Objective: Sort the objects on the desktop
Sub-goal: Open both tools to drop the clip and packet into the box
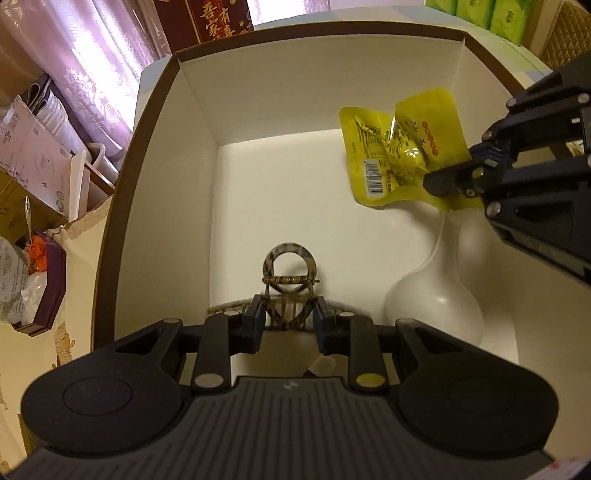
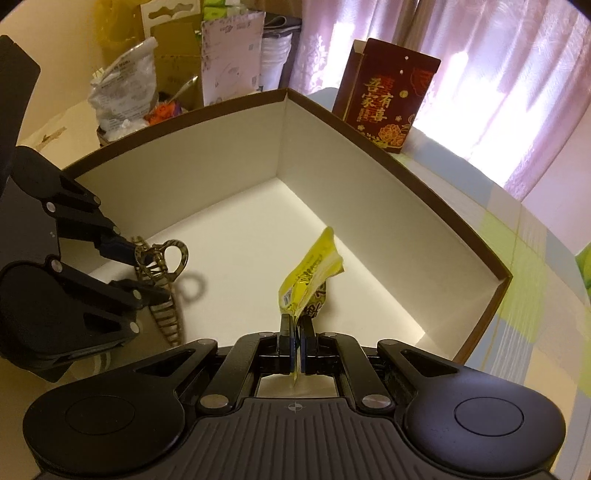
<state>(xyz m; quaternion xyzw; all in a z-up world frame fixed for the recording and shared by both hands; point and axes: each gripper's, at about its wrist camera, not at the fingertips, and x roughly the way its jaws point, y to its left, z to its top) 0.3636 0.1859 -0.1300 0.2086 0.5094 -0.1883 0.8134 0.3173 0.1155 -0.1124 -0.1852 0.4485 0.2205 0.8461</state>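
A large white box with a brown rim (image 1: 122,206) (image 2: 406,170) fills both views. My left gripper (image 1: 289,319) (image 2: 147,273) is shut on a striped hair claw clip (image 1: 290,273) (image 2: 162,262), held above the box floor near its front. My right gripper (image 2: 298,325) (image 1: 467,177) is shut on the edge of a yellow snack packet (image 2: 314,273) (image 1: 391,147), which hangs over the right part of the box. A white bottle-shaped object (image 1: 439,291) lies on the box floor below the packet.
A dark red carton with gold characters (image 2: 384,96) stands behind the box. Cardboard boxes, bags and papers (image 1: 33,177) (image 2: 147,85) crowd the left side. Green packs (image 1: 480,14) sit at the far right. A checked cloth (image 2: 524,258) covers the table beside the box.
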